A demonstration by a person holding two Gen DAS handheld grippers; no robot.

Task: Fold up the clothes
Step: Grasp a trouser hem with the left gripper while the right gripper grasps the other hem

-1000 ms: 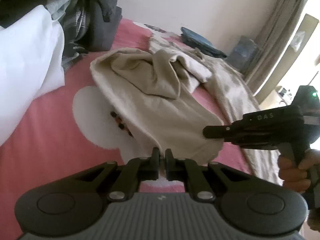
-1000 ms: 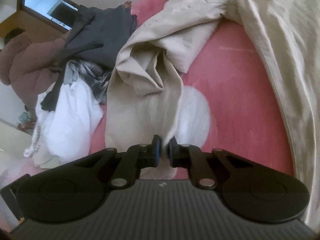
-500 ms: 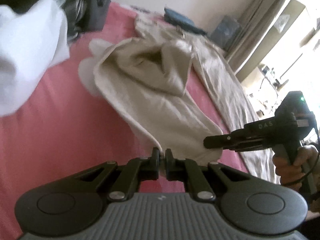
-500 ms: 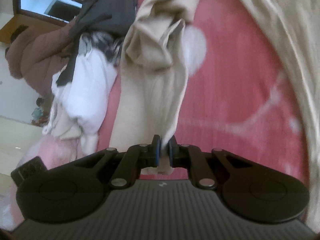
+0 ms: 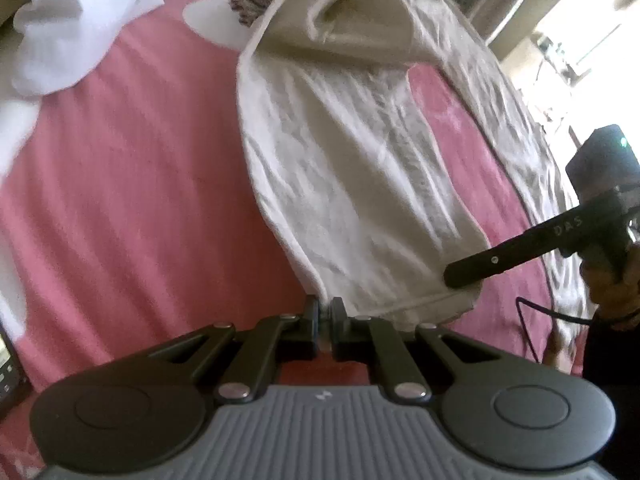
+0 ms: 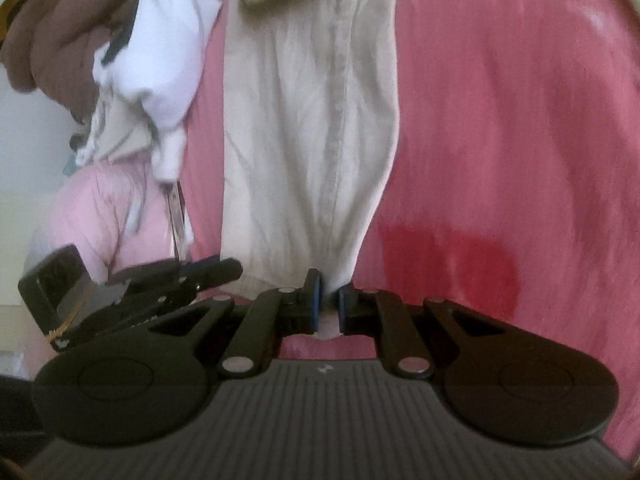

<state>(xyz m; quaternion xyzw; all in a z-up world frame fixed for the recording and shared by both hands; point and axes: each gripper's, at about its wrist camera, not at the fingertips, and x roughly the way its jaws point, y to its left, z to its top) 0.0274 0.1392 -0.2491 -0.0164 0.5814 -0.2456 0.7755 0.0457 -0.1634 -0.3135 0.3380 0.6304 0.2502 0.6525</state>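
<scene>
Left gripper point(image 5: 325, 312): jaws nearly closed, pinching the hem corner of the beige trousers point(image 5: 360, 184).
Right gripper point(image 6: 328, 304): jaws clamped on the hem's other corner.
Beige trousers: stretched up the frame's centre over the pink bed sheet point(image 5: 120, 200).
White garment point(image 5: 72, 20): upper left.

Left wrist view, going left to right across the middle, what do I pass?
White crumpled garment → bare pink bedsheet → beige cloth garment → black right hand-held gripper → person's hand on its handle.
</scene>
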